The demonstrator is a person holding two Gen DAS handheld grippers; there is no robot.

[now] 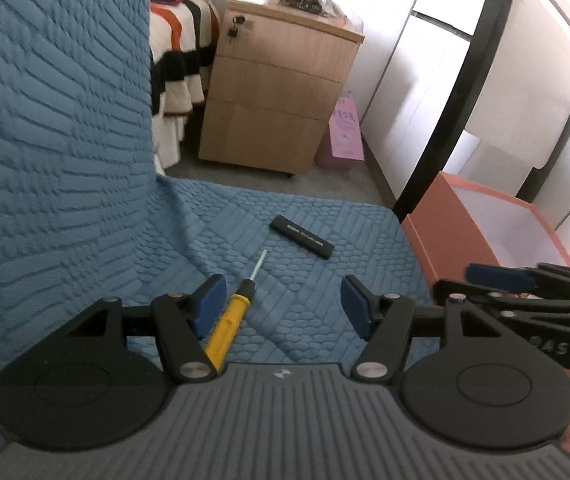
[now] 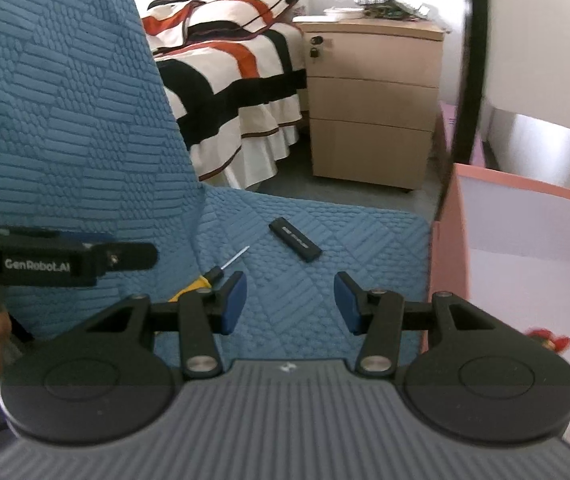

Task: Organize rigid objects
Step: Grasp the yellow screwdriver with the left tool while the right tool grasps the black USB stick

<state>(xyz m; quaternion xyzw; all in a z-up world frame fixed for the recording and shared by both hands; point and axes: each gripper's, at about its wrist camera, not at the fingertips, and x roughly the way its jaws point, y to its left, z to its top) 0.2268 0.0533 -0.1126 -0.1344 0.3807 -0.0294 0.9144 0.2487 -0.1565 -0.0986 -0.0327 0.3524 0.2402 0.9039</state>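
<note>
A yellow-handled screwdriver [image 1: 232, 307] lies on the blue quilted seat cover [image 1: 293, 240], its tip pointing away; it also shows in the right wrist view [image 2: 221, 270], partly behind a finger. A flat black bar [image 1: 301, 237] lies further out on the seat, also in the right wrist view [image 2: 295, 239]. My left gripper [image 1: 283, 306] is open and empty, hovering low over the seat with the screwdriver by its left finger. My right gripper [image 2: 289, 302] is open and empty above the seat, nearer the seat's right edge.
An open orange box [image 1: 441, 236] with a white inside stands right of the seat, also in the right wrist view [image 2: 451, 224]. The quilted backrest [image 1: 53, 120] rises at left. Beyond are a wooden drawer cabinet [image 1: 277, 96], a striped bed [image 2: 225, 72] and a black curved frame [image 1: 457, 92].
</note>
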